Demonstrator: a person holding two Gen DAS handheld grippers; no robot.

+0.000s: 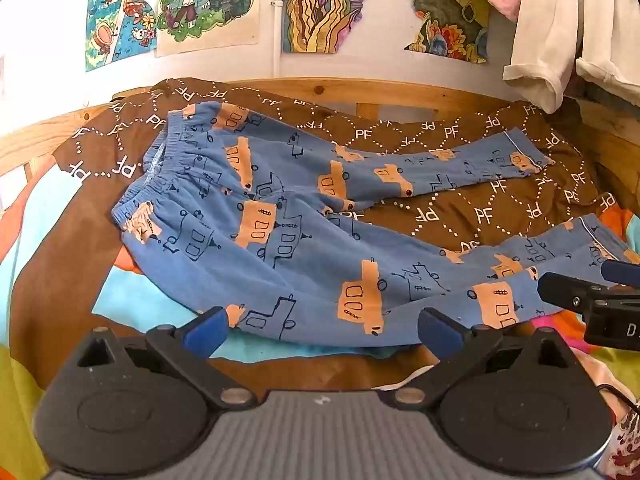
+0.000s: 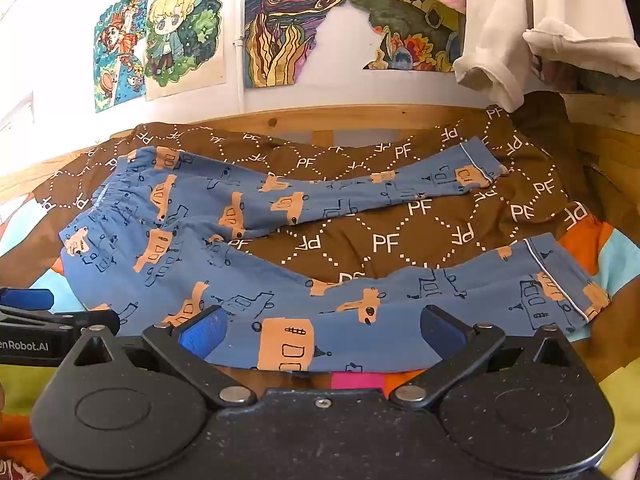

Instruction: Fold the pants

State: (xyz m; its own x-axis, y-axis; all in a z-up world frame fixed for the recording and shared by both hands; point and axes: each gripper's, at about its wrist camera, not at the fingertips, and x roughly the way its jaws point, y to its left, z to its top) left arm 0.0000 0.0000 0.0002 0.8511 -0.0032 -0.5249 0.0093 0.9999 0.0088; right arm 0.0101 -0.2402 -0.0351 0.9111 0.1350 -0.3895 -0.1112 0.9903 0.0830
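Observation:
Blue pants (image 1: 280,208) printed with orange trucks lie spread flat on a brown quilt (image 1: 460,208), waistband at the left, both legs running right and apart. My left gripper (image 1: 324,330) stands open at the near leg's lower edge, its blue pads (image 1: 206,330) wide apart with nothing pressed between them. In the right wrist view the pants (image 2: 248,272) fill the middle. My right gripper (image 2: 322,334) is also open, hovering over the near leg close to its cuff (image 2: 560,284). The right gripper's tip (image 1: 580,296) shows at the right edge of the left wrist view.
A wooden bed frame (image 1: 360,92) runs behind the quilt. Colourful drawings (image 1: 192,4) hang on the white wall. White and pink clothes (image 2: 520,28) hang at the upper right. Bright orange, cyan and green bedding (image 1: 132,300) lies under the quilt's near edge.

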